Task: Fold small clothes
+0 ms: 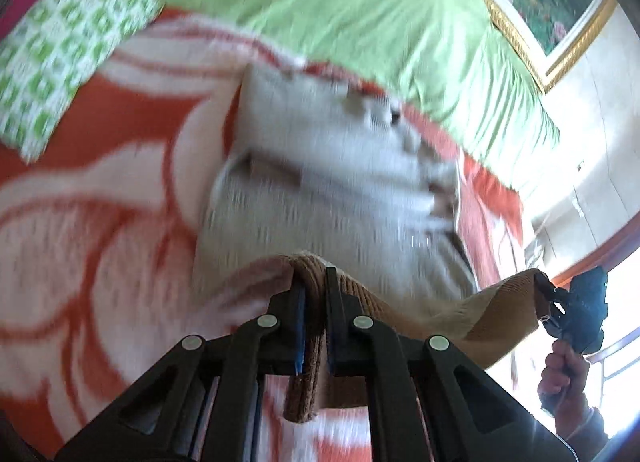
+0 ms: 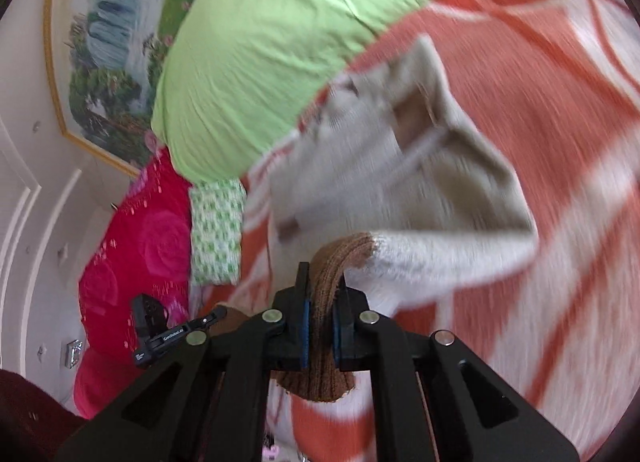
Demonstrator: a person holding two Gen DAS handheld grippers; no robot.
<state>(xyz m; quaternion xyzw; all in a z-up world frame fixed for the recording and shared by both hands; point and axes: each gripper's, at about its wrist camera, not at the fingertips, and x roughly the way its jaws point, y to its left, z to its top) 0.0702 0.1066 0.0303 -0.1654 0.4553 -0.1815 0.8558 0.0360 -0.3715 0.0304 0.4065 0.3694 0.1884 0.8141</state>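
One small knit garment (image 1: 340, 165), pale beige with a ribbed brown hem (image 2: 328, 326), hung stretched between the two claws above the bed, its body drooping forward onto the orange-and-white blanket (image 1: 100, 189). The left claw (image 1: 314, 322) was closed tight on one part of the brown hem, angled steeply downward, with a tongue of ribbing hanging out below its blue pads. The right claw (image 2: 322, 326) was likewise clamped on the hem, tipped less steeply, a wad of brown knit squeezed between its fingers. In the left view, a person's hand (image 1: 564, 374) gripped the handle of the right claw at the far end of the hem. The garment was blurred; a darker opening showed in its upper part. Beyond lay one light green quilt (image 1: 320, 9), one green-checked cloth (image 1: 68, 49) and red rose-patterned bedding (image 2: 140, 254). One gold-framed landscape painting (image 2: 116, 49) hung on the wall.
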